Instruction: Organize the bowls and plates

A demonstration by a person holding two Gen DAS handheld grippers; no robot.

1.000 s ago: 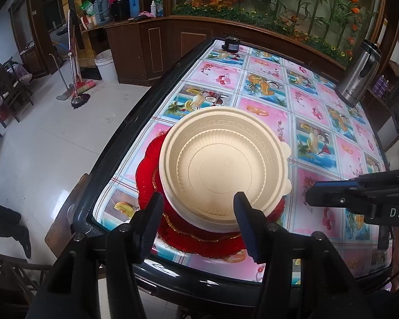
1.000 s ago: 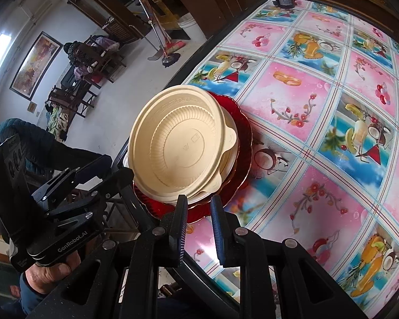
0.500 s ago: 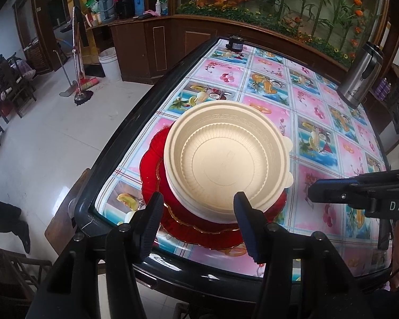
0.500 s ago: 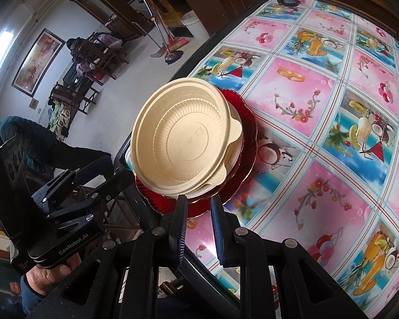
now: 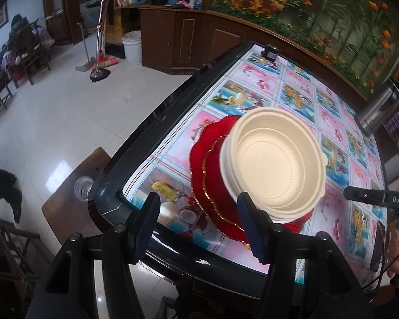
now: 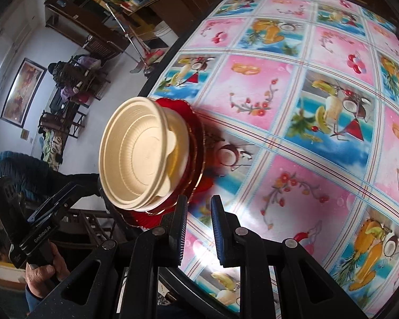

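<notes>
Stacked on red plates (image 5: 212,164) near the corner of the table (image 5: 157,122), the cream bowls (image 5: 276,162) are now seen further right in the left view than before. Both the left gripper (image 5: 196,223) and right gripper (image 6: 198,230) have just been opening wider, nothing between them. Bare tablecloth (image 6: 306,133) is left beyond the stack.

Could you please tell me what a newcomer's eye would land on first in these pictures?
Probably the stack of cream bowls nested on red plates, sitting near the table's corner. Next, the loud tablecloth of pink and blue fruit-and-flower squares covering the whole top. Both the left gripper and the right gripper are empty beside the stack, jaws having just been opening.
</notes>
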